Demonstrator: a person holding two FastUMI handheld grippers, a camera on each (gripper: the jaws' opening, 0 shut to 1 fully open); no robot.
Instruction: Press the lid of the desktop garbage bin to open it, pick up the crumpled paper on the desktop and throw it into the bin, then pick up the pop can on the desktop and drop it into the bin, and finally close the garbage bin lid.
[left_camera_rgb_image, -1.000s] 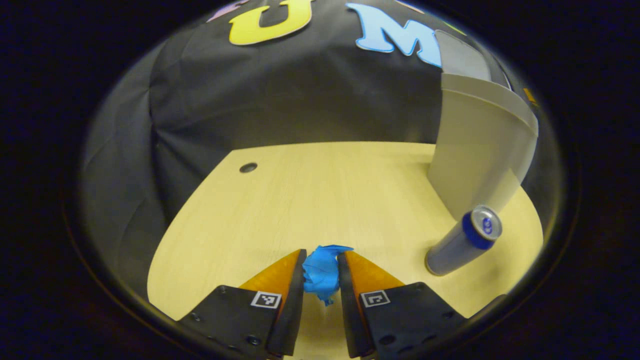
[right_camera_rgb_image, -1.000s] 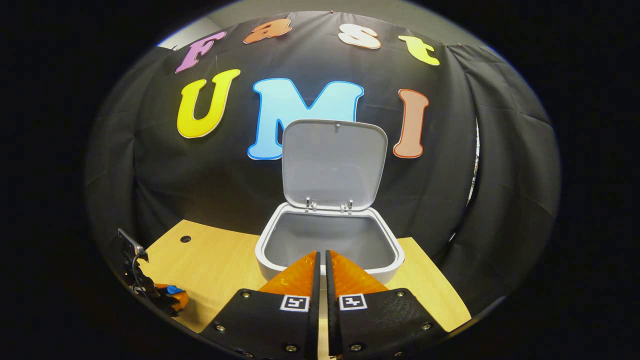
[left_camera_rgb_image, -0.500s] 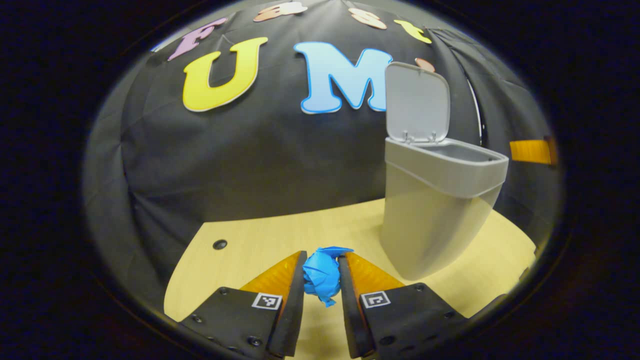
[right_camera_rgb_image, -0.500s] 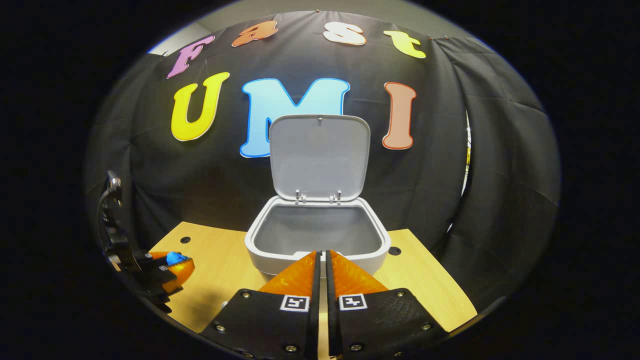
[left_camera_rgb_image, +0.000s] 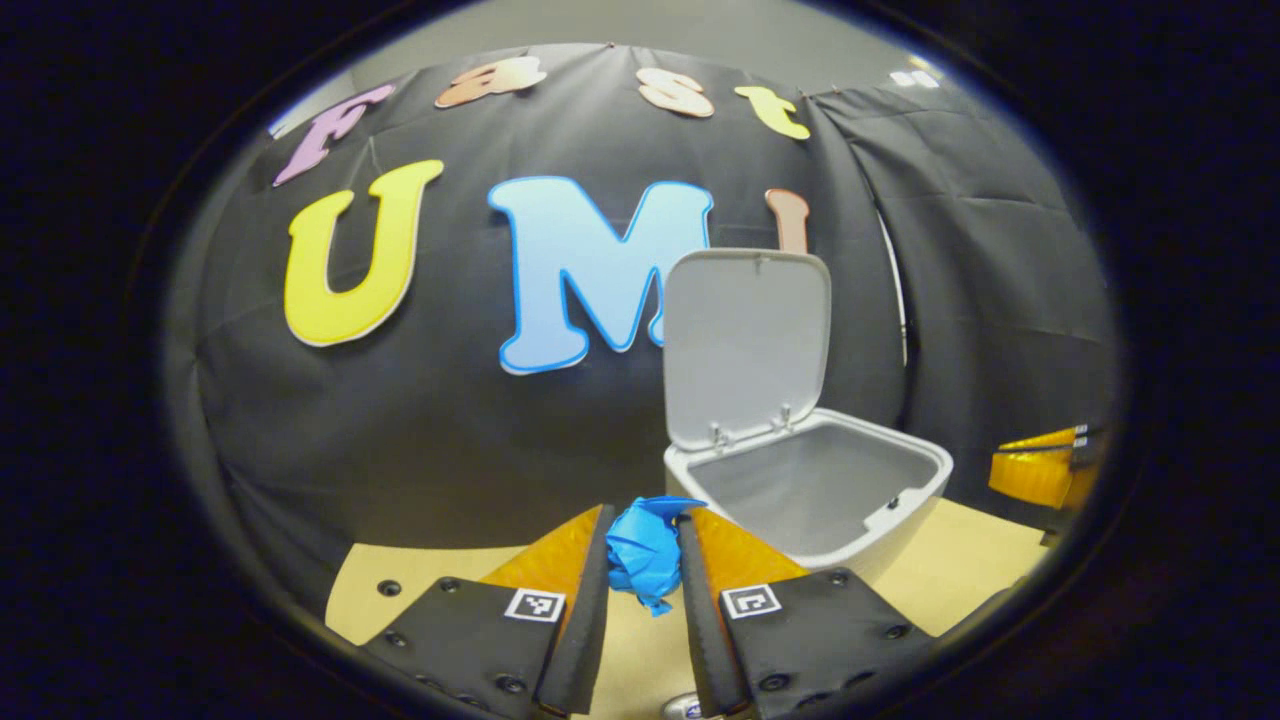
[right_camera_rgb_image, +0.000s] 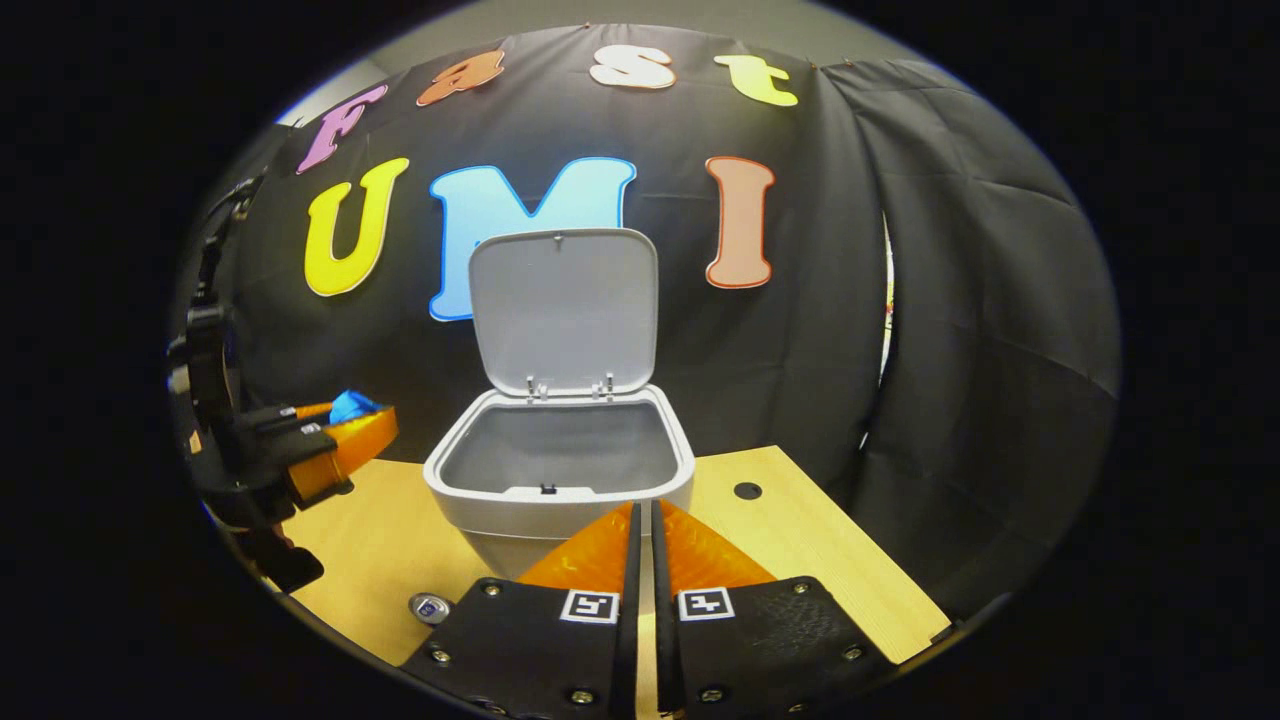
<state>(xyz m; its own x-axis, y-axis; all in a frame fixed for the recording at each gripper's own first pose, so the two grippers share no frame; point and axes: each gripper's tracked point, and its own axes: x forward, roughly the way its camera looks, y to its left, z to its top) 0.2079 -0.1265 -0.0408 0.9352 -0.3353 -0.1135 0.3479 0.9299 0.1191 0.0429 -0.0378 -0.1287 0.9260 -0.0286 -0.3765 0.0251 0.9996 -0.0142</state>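
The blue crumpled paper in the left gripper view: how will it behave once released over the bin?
The crumpled paper, pinched in the left hand-held gripper, looks creased and probably squashes easily. It seems light, so it may drift or catch the bin rim instead of dropping straight.

Bin (right_camera_rgb_image: 560, 500) mouth wide open and unobstructed from above. Lid (right_camera_rgb_image: 563, 310) stands upright at the rear edge, blocking any approach from behind. Left tool (right_camera_rgb_image: 345, 430) with paper (left_camera_rgb_image: 643, 550) sits left of the rim, air between. Can (right_camera_rgb_image: 430, 607) stands near the bin's front-left base on the worktop (right_camera_rgb_image: 800, 540); right side bare.

Both gripper views face the open bin (left_camera_rgb_image: 800, 500) (right_camera_rgb_image: 560, 470) from nearby above the desk.
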